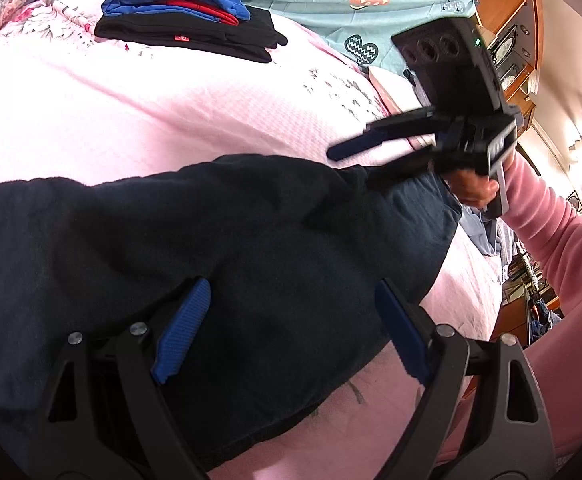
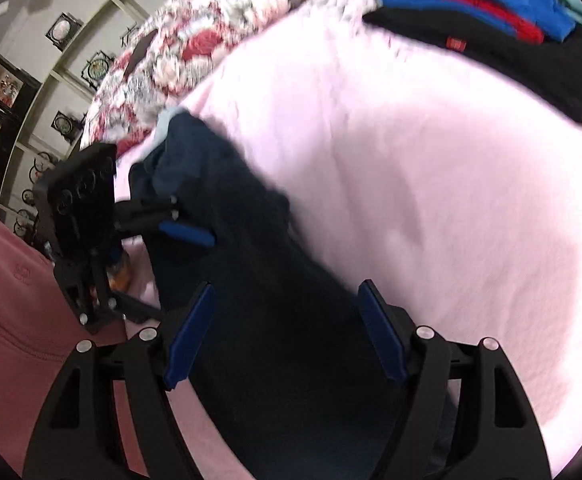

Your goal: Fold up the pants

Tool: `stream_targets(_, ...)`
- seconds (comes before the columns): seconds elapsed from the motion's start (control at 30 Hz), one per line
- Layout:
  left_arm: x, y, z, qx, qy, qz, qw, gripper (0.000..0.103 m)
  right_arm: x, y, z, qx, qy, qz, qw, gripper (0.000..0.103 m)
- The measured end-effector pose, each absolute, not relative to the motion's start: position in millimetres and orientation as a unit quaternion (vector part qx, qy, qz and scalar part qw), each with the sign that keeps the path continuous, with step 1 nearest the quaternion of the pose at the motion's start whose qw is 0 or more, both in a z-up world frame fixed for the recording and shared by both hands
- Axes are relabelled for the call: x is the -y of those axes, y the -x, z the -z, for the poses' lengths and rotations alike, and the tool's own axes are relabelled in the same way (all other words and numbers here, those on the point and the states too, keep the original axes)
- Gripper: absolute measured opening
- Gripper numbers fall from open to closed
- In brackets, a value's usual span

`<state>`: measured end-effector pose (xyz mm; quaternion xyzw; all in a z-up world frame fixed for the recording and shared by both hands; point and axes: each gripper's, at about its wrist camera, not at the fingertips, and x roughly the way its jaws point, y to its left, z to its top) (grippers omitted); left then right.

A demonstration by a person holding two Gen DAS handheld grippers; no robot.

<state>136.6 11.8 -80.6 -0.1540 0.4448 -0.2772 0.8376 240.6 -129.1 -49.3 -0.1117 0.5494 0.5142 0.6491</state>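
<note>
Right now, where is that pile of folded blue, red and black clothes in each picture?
Left wrist view: the folded pile lies top left, on the pink bedspread.
Right wrist view: the folded pile lies top right, partly cut off.
Shared landmark: the dark pants in the foreground.

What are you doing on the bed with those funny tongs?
A person in a pink sleeve holds one pair of tongs in each hand and is folding dark navy pants on the pink bedspread. Both the left tongs and the right tongs are open over the pants, not pinching them. A stack of folded clothes, blue and red on black, sits farther back on the bed.
</note>
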Motion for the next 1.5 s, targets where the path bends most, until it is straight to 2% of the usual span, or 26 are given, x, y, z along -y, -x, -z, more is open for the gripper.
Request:
stream_targets(0.13,-12,-136,80,-0.445,0.153,0.278,0.838,0.086,121,-241,70,-0.583,0.144,-0.511,0.614,0.075)
stream_targets(0.37,-12,-136,80,-0.445,0.155,0.278,0.837,0.086,119,-215,46,-0.551,0.168,-0.550,0.606,0.075)
stream_targets(0.63,-12,-136,80,-0.445,0.157,0.279,0.837,0.086,118,-208,69,-0.592,0.179,-0.547,0.564,0.075)
stream_targets(0.8,-11,-136,80,-0.445,0.153,0.279,0.837,0.087,96,-222,85,-0.606,0.119,-0.573,0.538,0.077)
stream_targets(0.97,-10,-136,80,-0.444,0.153,0.279,0.837,0.087,75,-238,97,-0.615,0.003,-0.613,0.496,0.077)
stream_targets(1.17,-10,-136,80,-0.445,0.152,0.279,0.837,0.087,59,-257,94,-0.572,-0.073,-0.628,0.523,0.077)
stream_targets(1.27,-9,-136,80,-0.445,0.148,0.278,0.838,0.087,57,-272,101,-0.576,-0.087,-0.617,0.529,0.071)
stream_targets(1.33,-8,-137,80,-0.446,0.145,0.276,0.839,0.087,58,-275,104,-0.577,-0.078,-0.612,0.536,0.058)
stream_targets(1.43,-7,-137,79,-0.446,0.143,0.274,0.840,0.087,67,-286,101,-0.577,-0.090,-0.598,0.550,0.057)
stream_targets(1.5,-7,-136,79,-0.446,0.140,0.273,0.841,0.087,86,-293,89,-0.547,-0.080,-0.567,0.610,0.058)
